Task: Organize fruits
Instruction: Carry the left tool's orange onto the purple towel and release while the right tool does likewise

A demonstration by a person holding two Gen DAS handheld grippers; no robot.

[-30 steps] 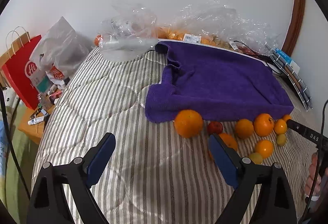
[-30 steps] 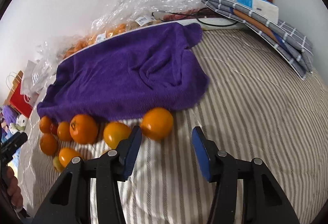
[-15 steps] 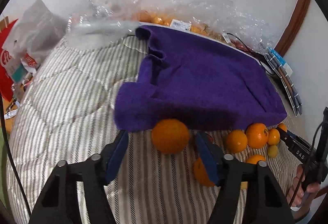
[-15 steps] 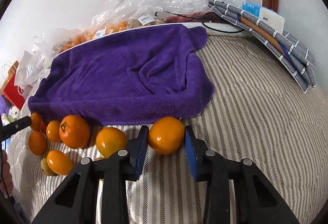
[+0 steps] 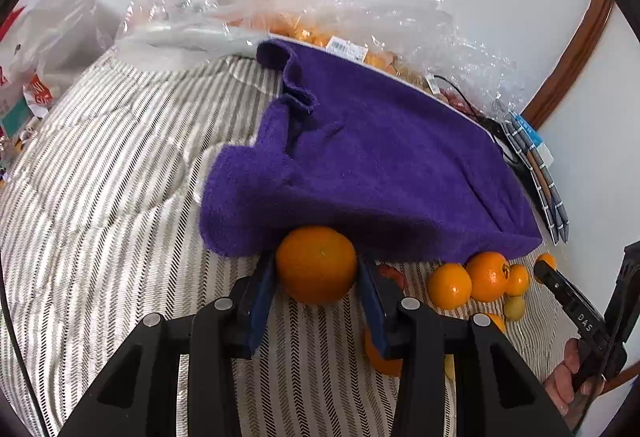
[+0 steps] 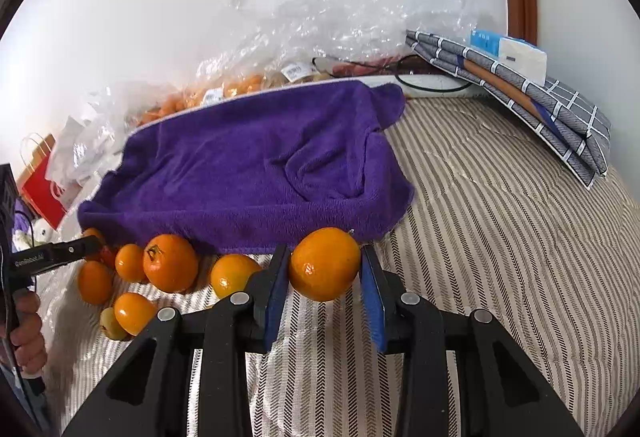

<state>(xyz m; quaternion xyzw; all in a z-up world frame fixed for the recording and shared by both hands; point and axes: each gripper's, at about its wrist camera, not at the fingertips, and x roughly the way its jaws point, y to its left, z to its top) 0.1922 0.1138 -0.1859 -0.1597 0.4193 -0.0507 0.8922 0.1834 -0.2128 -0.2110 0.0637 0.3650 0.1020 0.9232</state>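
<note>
Both grippers have closed in since a second ago, when each stood spread with no fruit between its pads. Now the left gripper (image 5: 317, 279) has an orange (image 5: 316, 263) between its blue pads, jaws closing and pads at the fruit's sides; whether they press yet is hard to tell. Its right finger hides most of another orange (image 5: 380, 361) and part of a small red fruit (image 5: 394, 274). The right gripper (image 6: 325, 277) pinches a second orange (image 6: 324, 264), pads against both sides. Both oranges lie on the striped quilt (image 6: 500, 237), touching the near edge of the purple towel (image 6: 256, 165). The loose fruits (image 6: 170, 263) lie between the two, in a cluster along that edge. What the towel covers cannot be seen. Farther back, crinkled plastic bags (image 6: 320, 33) blur the fruit inside them.
</note>
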